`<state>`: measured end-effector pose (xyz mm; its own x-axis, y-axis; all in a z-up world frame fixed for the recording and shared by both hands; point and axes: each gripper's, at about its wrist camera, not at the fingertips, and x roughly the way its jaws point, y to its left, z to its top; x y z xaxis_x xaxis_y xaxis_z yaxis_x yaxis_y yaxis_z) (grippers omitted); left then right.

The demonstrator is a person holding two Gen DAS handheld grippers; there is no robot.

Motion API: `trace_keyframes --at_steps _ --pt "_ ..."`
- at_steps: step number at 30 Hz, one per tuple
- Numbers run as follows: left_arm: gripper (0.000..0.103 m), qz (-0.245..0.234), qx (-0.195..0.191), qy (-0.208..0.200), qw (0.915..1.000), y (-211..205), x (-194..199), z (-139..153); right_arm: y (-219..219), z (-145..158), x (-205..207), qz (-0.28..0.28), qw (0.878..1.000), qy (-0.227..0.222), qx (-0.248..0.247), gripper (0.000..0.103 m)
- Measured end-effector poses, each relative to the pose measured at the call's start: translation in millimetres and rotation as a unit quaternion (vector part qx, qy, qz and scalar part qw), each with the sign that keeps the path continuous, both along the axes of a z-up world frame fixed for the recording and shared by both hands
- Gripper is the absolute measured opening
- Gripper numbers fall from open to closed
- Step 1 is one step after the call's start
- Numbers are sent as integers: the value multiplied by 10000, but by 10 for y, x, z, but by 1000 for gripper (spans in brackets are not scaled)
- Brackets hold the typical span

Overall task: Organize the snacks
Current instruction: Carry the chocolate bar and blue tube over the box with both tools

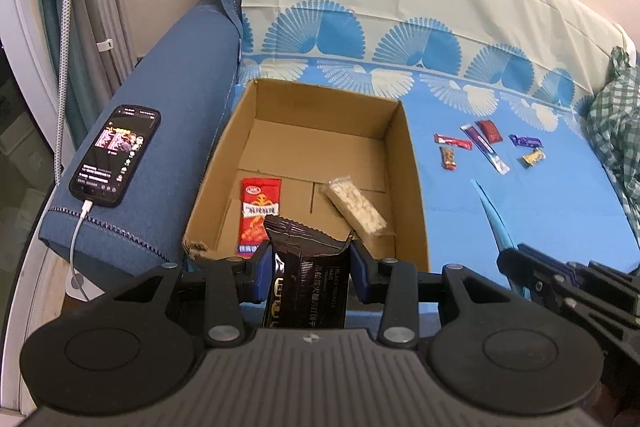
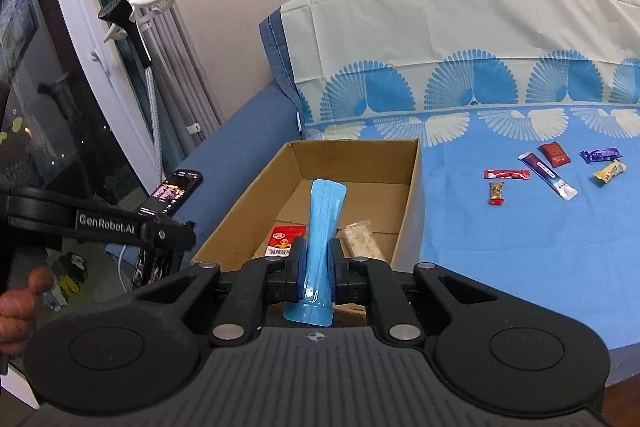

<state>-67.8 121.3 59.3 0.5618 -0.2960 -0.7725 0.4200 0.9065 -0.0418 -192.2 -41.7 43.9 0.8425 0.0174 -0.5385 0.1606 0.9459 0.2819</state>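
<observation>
Blue fan-print sheeting covers the sofa under both tools. Left tool (image 1: 310,263) pinches a black glossy foil snack packet (image 1: 306,287) at mid-body, poised at the open brown cardboard box (image 1: 412,187); likely light, crinkly, slippery. Right tool (image 2: 317,269) pinches a floppy light-blue flat sachet (image 2: 322,227) low down, tilted boxward. Loose small wrapped candies (image 2: 552,171) lie well apart.
</observation>
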Motion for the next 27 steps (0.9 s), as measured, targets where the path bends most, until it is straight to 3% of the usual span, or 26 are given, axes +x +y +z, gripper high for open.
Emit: trace_keyframes --at_steps 16,27 --pt "44 175 115 95 9997 -166 834 -215 -2 -238 865 179 9991 381 -76 11" --pt "44 170 417 424 9981 -407 1498 -669 -238 -609 1532 72 9972 749 -3 11"
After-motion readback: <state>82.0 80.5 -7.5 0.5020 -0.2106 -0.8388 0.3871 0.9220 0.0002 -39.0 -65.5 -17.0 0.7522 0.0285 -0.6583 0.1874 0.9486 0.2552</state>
